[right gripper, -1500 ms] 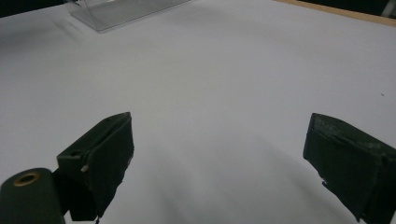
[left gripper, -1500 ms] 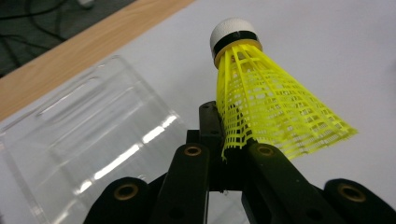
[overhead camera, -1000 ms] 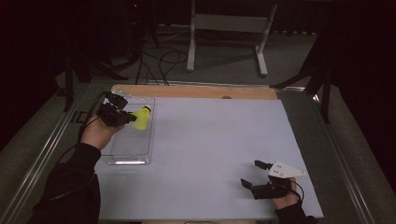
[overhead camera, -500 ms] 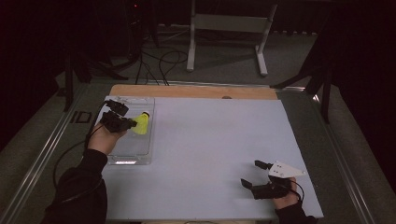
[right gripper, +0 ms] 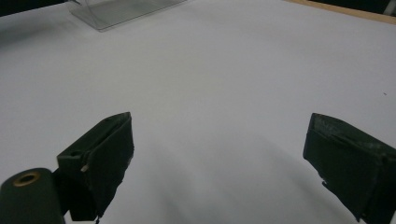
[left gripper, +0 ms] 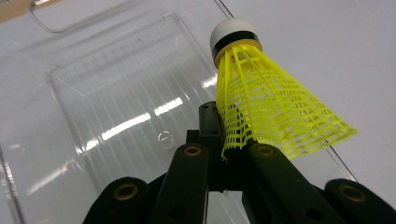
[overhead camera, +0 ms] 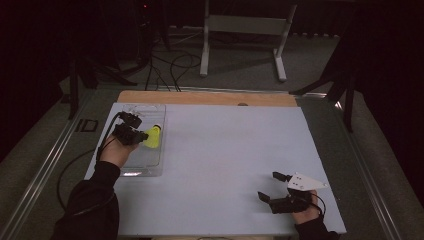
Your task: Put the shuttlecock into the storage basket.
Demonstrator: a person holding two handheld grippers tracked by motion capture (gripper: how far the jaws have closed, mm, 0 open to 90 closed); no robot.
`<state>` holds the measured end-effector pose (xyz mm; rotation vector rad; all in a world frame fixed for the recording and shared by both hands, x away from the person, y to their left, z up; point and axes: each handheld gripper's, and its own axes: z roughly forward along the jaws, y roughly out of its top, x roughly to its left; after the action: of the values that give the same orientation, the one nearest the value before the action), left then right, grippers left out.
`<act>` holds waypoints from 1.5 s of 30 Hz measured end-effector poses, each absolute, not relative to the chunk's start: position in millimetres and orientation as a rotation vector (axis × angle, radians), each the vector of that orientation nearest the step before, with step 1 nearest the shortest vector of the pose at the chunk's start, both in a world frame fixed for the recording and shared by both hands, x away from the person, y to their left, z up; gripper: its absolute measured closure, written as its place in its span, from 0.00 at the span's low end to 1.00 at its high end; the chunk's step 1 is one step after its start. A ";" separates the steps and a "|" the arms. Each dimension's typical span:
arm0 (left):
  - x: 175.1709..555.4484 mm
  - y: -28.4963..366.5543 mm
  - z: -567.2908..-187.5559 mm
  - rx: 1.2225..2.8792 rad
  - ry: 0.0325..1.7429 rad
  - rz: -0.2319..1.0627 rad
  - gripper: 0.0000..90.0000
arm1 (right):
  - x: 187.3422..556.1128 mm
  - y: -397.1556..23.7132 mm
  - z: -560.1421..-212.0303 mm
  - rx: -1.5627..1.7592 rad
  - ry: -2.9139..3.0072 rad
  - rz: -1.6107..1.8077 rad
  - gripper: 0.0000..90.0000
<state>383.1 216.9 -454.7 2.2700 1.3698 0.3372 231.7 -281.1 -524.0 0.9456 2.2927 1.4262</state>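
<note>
Left gripper [overhead camera: 136, 135] sank trayward [overhead camera: 150, 165]; its own view shows shuttlecock [left gripper: 261, 98] skirt pinched.

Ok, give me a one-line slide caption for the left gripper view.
Left gripper pinching a yellow shuttlecock by its skirt above the clear plastic tray.

Left tool [overhead camera: 136, 134] over a clear plastic tray [overhead camera: 150, 167] near the left edge of the white desk [overhead camera: 230, 150], clamped on a yellow shuttlecock [overhead camera: 152, 137] that points toward the tray's right wall. Right tool [overhead camera: 273, 187] well apart, low over the desk's near right corner, jaws spread with nothing between. Dark sleeve [overhead camera: 92, 205] entering at bottom left.
</note>
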 end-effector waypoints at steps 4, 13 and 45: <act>384.2 214.9 -458.7 2.288 1.376 0.333 1.00 | 231.9 -281.0 -524.3 0.942 2.296 1.423 0.10; 385.4 210.1 -466.8 2.353 1.377 0.310 1.00 | 232.3 -281.0 -524.6 0.940 2.302 1.420 0.10; 376.1 194.2 -434.8 2.330 1.291 0.289 0.00 | 232.4 -281.3 -524.4 0.945 2.306 1.410 0.10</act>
<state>376.1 194.2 -434.8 2.3305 1.2910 0.2895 232.4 -281.3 -524.4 0.9447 2.3061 1.4101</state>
